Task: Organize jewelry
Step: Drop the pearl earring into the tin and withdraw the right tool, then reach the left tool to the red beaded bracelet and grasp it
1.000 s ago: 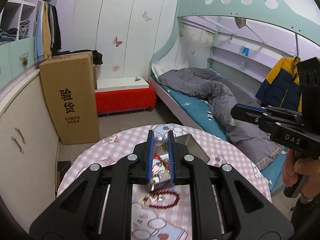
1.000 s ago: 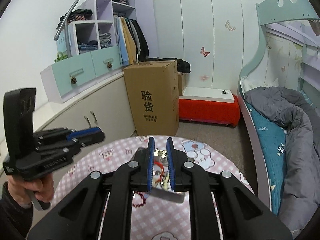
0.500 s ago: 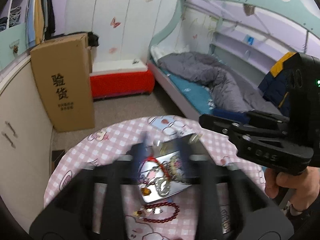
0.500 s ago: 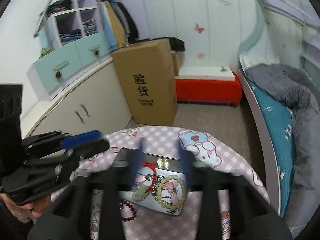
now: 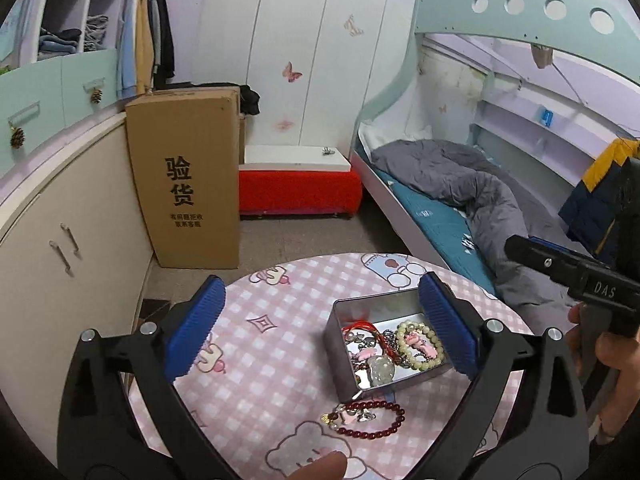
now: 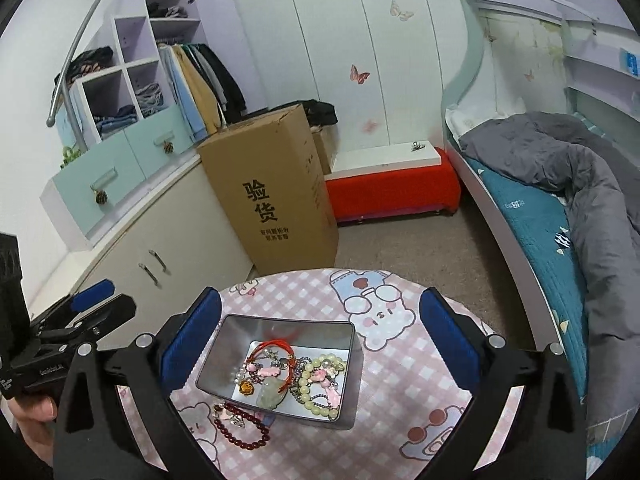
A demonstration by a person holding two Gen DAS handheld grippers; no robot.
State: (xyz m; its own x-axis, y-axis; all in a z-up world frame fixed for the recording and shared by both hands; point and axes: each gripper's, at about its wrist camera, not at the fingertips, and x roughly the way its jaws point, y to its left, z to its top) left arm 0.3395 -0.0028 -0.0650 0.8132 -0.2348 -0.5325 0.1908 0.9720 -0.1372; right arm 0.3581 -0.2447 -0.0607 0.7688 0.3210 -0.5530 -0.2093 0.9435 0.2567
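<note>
Left gripper (image 5: 322,326): jaws spread wide, just been opening, nothing between the pads; its right pad stands in front of the tin's right side, whether touching I cannot tell; the left pad hangs over bare tablecloth.

Right gripper (image 6: 320,330): jaws likewise wide apart, just been opening, holding nothing; the tin shows between the pads, nearer the left one, and no pad presses on it.

Dark red bead bracelet (image 5: 368,420) lies on the table (image 5: 280,360), outside the tin and just beside its near edge; in the right wrist view it sits at the tin's near left corner.

Tin (image 6: 280,330): open, rectangular, metal, flat on the pink checked tablecloth; inside, heaped together, a pale bead bracelet (image 6: 320,390), a red cord (image 6: 270,348), a pale green pendant (image 6: 272,398), pink charms and chain.

Beyond the table: cardboard box (image 5: 188,184) upright on the floor, red bench (image 5: 298,194), bed (image 5: 460,188) with a grey quilt.
</note>
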